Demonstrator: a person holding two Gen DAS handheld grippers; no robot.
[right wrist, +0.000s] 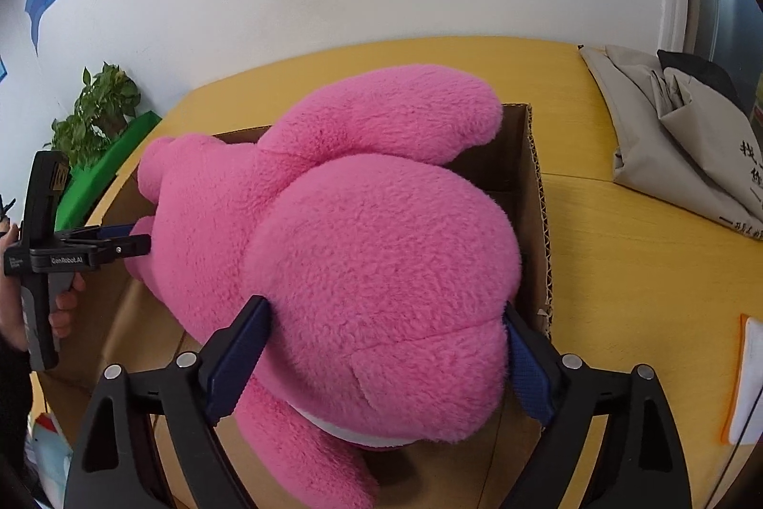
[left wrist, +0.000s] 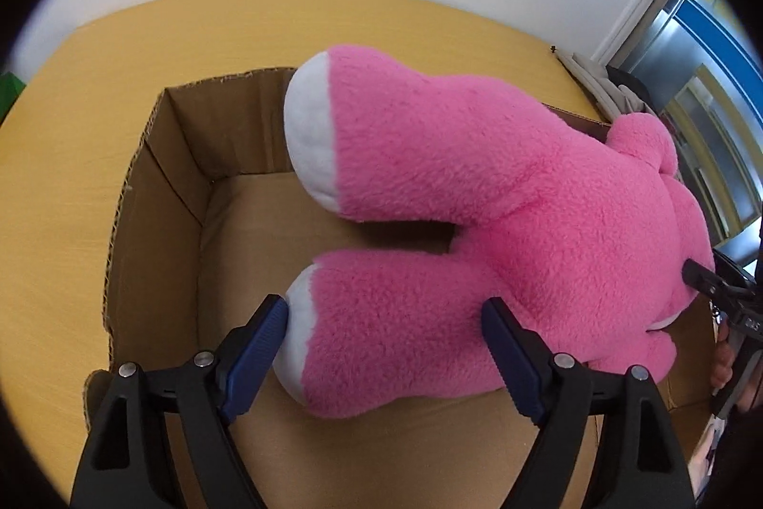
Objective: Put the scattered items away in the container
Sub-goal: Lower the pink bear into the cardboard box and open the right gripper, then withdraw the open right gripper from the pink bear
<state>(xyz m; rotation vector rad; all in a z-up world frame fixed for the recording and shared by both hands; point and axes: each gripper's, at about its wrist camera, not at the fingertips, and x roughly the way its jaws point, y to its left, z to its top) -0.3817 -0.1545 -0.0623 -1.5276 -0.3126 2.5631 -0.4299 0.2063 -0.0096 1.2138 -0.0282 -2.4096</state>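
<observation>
my left gripper [left wrist: 384, 335]: wide, pads on plush [left wrist: 477, 184] leg | my right gripper [right wrist: 386, 349]: wide, clasping its head | plush: in box [left wrist: 157, 194], on desk [left wrist: 57, 184]

One pink plush toy [right wrist: 334, 251], one cardboard box [left wrist: 162, 184], two grippers, and perhaps one folded grey bag [right wrist: 677, 137].
</observation>
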